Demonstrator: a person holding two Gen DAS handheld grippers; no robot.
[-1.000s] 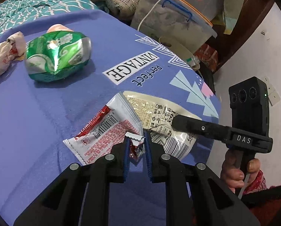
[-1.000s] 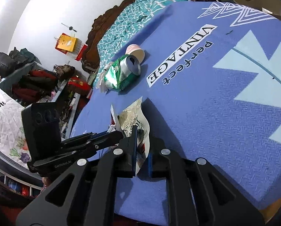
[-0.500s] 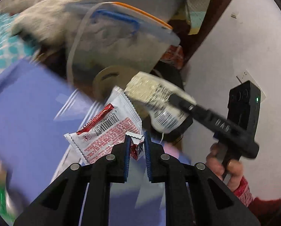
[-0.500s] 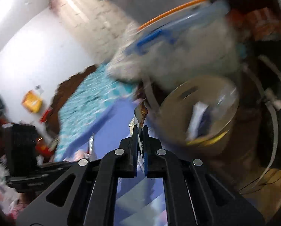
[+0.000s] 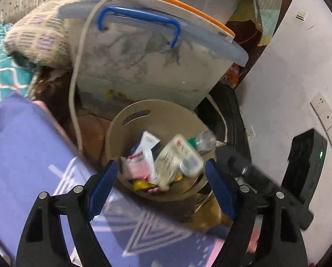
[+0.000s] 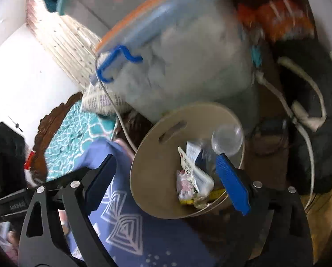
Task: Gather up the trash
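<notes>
A beige round bin [image 5: 166, 113] stands on the floor past the table's edge; it also shows in the right wrist view [image 6: 157, 178]. Inside lie a red-and-white wrapper [image 5: 137, 166], a pale printed wrapper [image 5: 177, 160], a clear plastic bottle [image 5: 202, 139] and other trash. In the right wrist view the wrappers [image 6: 195, 178] and the bottle [image 6: 227, 139] lie in the bin. My left gripper [image 5: 161, 178] is open and empty above the bin. My right gripper [image 6: 166, 178] is open and empty above the bin too.
The blue patterned tablecloth [image 5: 28, 155] covers the table at lower left. A clear storage box with a blue handle [image 5: 143, 51] stands behind the bin. A white cable [image 5: 73, 102] hangs beside it. A dark bag [image 6: 310, 111] and a white wall [image 5: 288, 77] lie to the right.
Both grippers carried their wrappers off the table to above the bin and opened. The two wrappers now lie in the bin.
</notes>
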